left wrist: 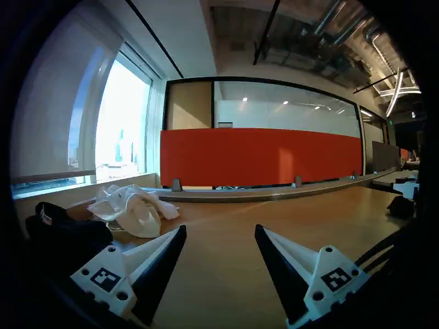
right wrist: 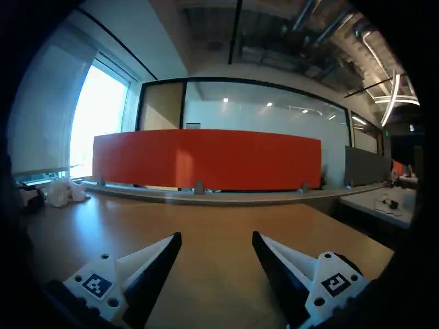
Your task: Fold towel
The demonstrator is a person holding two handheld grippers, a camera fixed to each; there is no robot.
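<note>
Towel [left wrist: 134, 208] sits crumpled in a white heap on the wooden bench [left wrist: 307, 214], off to the left in the left gripper view. My left tool [left wrist: 219, 229] has its two fingers spread wide with bare bench wood between them, and it holds nothing. The towel lies ahead of that tool's left finger, near it but not touching. Just left of the towel is a black bundle [left wrist: 63, 230], close against its edge; I cannot tell what it is.

In the right gripper view my right tool [right wrist: 215, 234] is likewise spread wide and empty, low over the bench. From there the towel looks small at the far left, well apart from those fingers.

Along the back edge of the bench runs a red panel [left wrist: 258, 156], with a glass wall above it. A bright window [left wrist: 120, 126] stands at the left, behind the towel.
</note>
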